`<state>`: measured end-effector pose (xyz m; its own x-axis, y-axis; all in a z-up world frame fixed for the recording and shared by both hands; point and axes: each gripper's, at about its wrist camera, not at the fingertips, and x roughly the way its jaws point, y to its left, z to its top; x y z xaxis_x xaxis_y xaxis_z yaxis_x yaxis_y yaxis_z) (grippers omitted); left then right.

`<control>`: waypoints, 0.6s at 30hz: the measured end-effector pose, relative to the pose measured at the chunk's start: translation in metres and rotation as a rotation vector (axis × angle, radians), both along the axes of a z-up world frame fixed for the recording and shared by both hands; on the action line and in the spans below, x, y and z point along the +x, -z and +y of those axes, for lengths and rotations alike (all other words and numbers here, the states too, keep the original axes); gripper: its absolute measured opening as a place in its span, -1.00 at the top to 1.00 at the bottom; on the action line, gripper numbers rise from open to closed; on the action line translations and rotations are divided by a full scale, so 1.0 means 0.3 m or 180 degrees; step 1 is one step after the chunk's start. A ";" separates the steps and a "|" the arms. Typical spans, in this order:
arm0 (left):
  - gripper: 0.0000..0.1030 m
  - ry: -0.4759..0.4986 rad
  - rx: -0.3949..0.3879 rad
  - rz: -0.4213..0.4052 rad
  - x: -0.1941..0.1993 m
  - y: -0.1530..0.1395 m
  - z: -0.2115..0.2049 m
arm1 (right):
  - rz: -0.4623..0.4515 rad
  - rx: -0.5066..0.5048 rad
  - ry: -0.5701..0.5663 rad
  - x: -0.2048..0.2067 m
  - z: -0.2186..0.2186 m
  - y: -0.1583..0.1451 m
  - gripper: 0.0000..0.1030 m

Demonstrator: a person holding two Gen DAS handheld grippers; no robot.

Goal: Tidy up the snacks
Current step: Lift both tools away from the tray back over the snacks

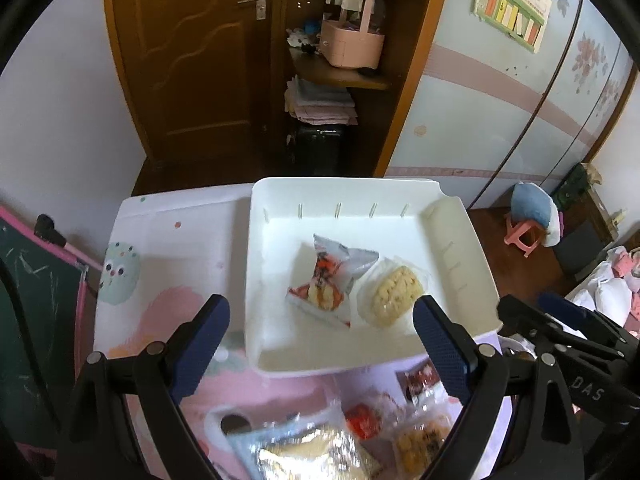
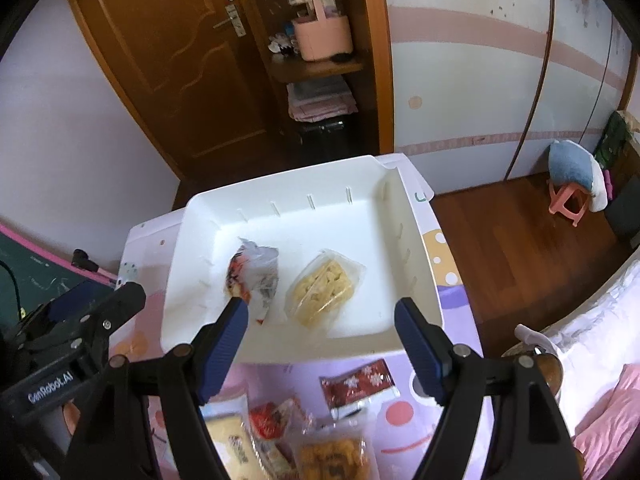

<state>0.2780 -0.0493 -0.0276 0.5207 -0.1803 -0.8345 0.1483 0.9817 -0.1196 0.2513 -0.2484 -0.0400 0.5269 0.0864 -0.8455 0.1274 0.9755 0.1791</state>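
Note:
A white plastic bin [image 1: 460, 236] [image 2: 416, 240] sits on the small pastel table. Inside lie a grey-and-red snack packet [image 1: 328, 276] [image 2: 256, 276] and a clear-wrapped yellow cake [image 1: 394, 294] [image 2: 324, 286]. Several loose snack packets lie on the table in front of the bin [image 1: 320, 440] [image 2: 312, 436], among them a dark red packet [image 2: 358, 386] [image 1: 422, 380]. My left gripper [image 1: 322, 312] is open and empty above the bin's near edge. My right gripper [image 2: 322, 312] is open and empty, also above the near edge. Each gripper shows at the side of the other view.
The table [image 1: 160, 280] has a cartoon-print top. A chalkboard [image 1: 36, 300] stands at its left. Behind are a wooden door [image 1: 192, 60] and shelves with a pink basket [image 1: 352, 40]. A pink stool with a blue cushion [image 2: 572, 184] stands on the wood floor at right.

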 end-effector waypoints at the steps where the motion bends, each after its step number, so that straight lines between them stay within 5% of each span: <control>1: -0.79 -0.0012 -0.0002 -0.0018 -0.024 -0.016 0.010 | -0.0030 0.0001 -0.0011 -0.022 0.002 -0.017 -0.48; 10: -0.80 0.0016 0.0036 -0.0221 -0.279 -0.152 0.077 | -0.0279 0.0088 -0.0179 -0.259 0.015 -0.160 -0.49; 18: -0.80 -0.0009 -0.0052 -0.0221 -0.505 -0.164 0.124 | -0.0521 0.0010 -0.0306 -0.457 0.017 -0.207 -0.49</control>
<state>0.1264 -0.0120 0.0216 0.5777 -0.1920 -0.7934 0.1541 0.9801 -0.1250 0.1143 -0.2433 0.0220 0.6466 0.1455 -0.7489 0.0026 0.9812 0.1929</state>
